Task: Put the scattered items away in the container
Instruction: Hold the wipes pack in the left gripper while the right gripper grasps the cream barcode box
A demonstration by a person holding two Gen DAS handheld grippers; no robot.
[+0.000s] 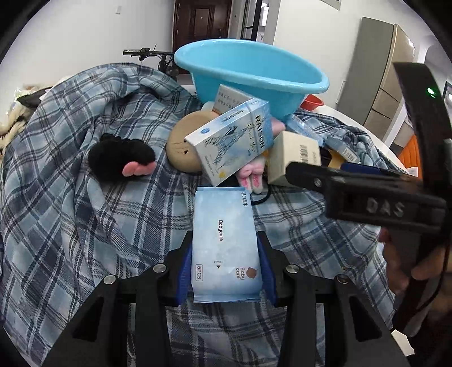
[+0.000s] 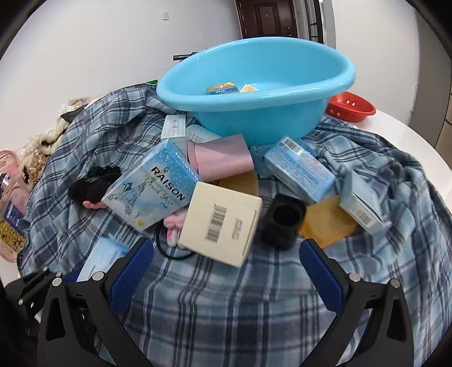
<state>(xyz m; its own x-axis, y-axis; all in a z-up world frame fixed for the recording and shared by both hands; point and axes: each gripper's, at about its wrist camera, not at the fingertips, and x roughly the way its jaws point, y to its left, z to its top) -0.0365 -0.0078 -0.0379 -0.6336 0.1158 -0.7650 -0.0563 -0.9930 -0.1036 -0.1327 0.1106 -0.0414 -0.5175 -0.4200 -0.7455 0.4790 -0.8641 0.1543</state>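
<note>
We see a white round worktop (image 2: 406, 135) draped with a blue plaid fleece blanket (image 1: 70, 175), in a room with white walls and a dark brown door (image 1: 202, 22). At the far edge sits the light blue plastic basin (image 2: 254, 82), a small red plastic basket (image 2: 351, 106) just beside it. Our left tongs (image 1: 226, 271) pinch a pale blue Babycare wipes packet (image 1: 224, 242). Our right tongs (image 2: 226, 271) stand spread above the blanket, near a cream cardboard box (image 2: 220, 225) and a blue RAISON carton (image 2: 152, 189) lying in the clutter before the basin
</note>
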